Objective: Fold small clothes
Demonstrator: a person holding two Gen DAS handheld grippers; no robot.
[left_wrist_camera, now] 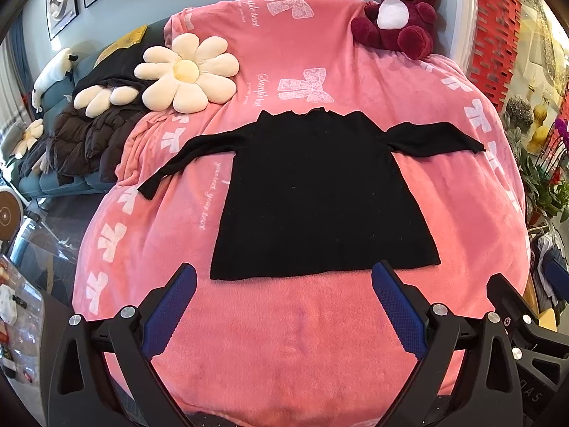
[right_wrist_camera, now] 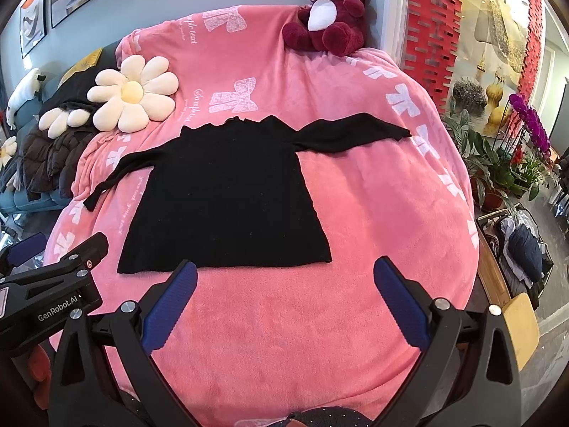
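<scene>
Ahead of your left gripper and right gripper, both spread wide and empty, the black sweater lies flat; soft, light knit, likely limp, so pinch a sleeve cuff.

Both pictures are bright and sharp, with soft daylight and hardly any shadows. The round lens bends the edges, and the corners go dark. The black top shows no detail

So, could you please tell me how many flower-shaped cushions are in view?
3: one whole flower cushion lies on the pink blanket, a second cushion sits partly tucked under dark clothing beside it, and a third cushion shows at the far left edge, mostly cut off.
</scene>
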